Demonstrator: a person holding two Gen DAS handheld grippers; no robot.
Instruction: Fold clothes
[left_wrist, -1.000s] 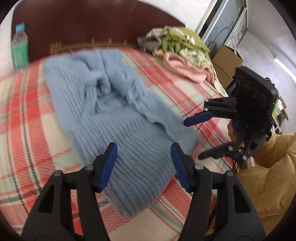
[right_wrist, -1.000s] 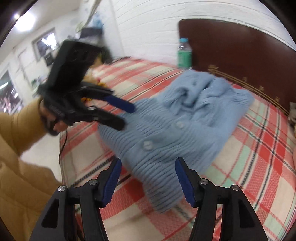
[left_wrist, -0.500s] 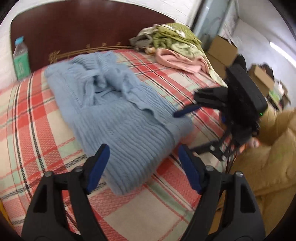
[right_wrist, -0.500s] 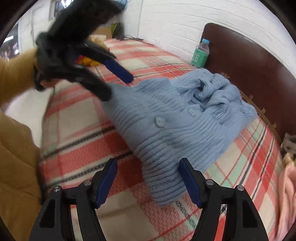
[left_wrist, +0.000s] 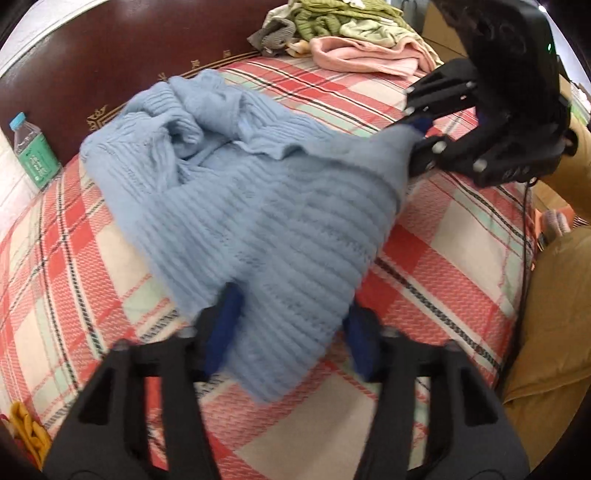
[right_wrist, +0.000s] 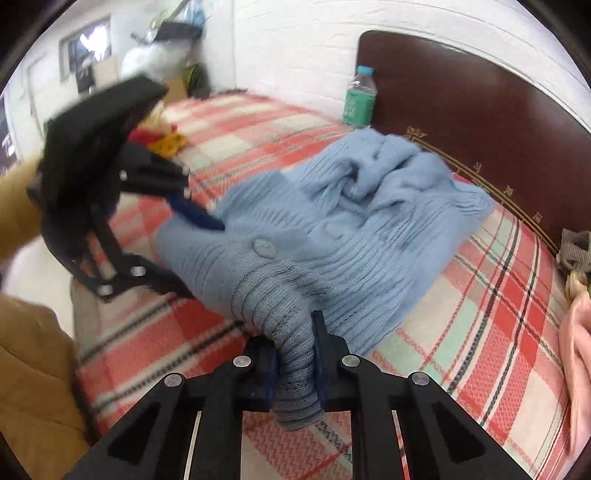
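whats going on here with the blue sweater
A person with a gripper in each hand is starting to fold a light blue sweater on a plaid bed. The right gripper is shut on one hem corner, bunching the knit between its fingers. The left gripper straddles the other hem corner but looks open. The rest of the sweater lies rumpled toward the headboard, so no fold is made yet.
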